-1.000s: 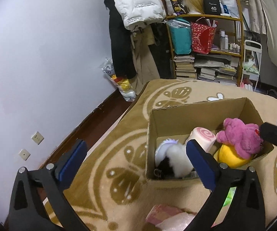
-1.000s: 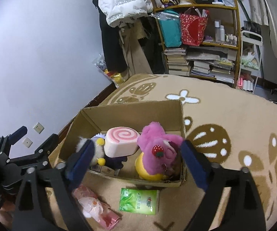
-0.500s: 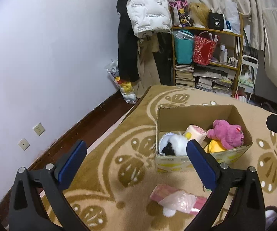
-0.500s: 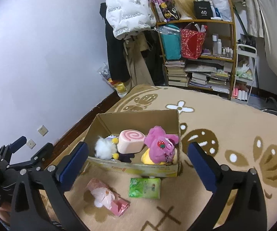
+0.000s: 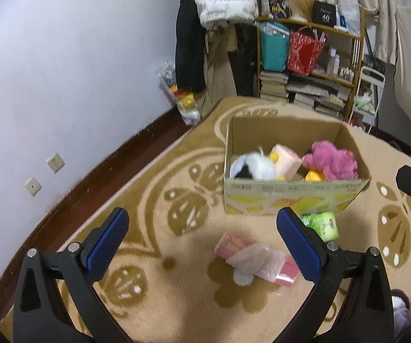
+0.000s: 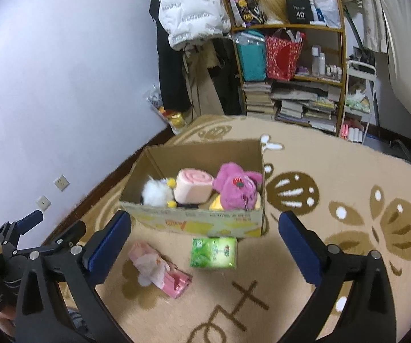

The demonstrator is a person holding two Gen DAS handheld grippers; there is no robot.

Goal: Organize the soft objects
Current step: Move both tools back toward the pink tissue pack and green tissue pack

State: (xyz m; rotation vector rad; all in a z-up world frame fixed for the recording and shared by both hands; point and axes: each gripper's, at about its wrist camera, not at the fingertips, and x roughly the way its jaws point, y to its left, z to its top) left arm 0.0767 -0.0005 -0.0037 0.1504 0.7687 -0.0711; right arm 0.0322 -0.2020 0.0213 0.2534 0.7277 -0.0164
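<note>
both grippers, left (image 5: 202,230) and right (image 6: 205,233), had drawn back from the box (image 6: 205,223), jaws spread wide and empty. four plush toys (image 6: 235,190) sat inside it; the pink pack (image 6: 161,270) and green pack (image 6: 214,253) lay on the rug (image 6: 348,177) just before it, judged next for pickup.

An open cardboard box (image 6: 205,223) sits on the carpet, holding a white fluffy plush (image 6: 156,193), a pink swirl-roll cushion (image 6: 192,190), a magenta plush bear (image 6: 235,190) and something yellow (image 6: 216,204) underneath. In front of the box lie a green tissue pack (image 6: 214,253) and a pink crumpled packet (image 6: 159,268), slightly apart.
</note>
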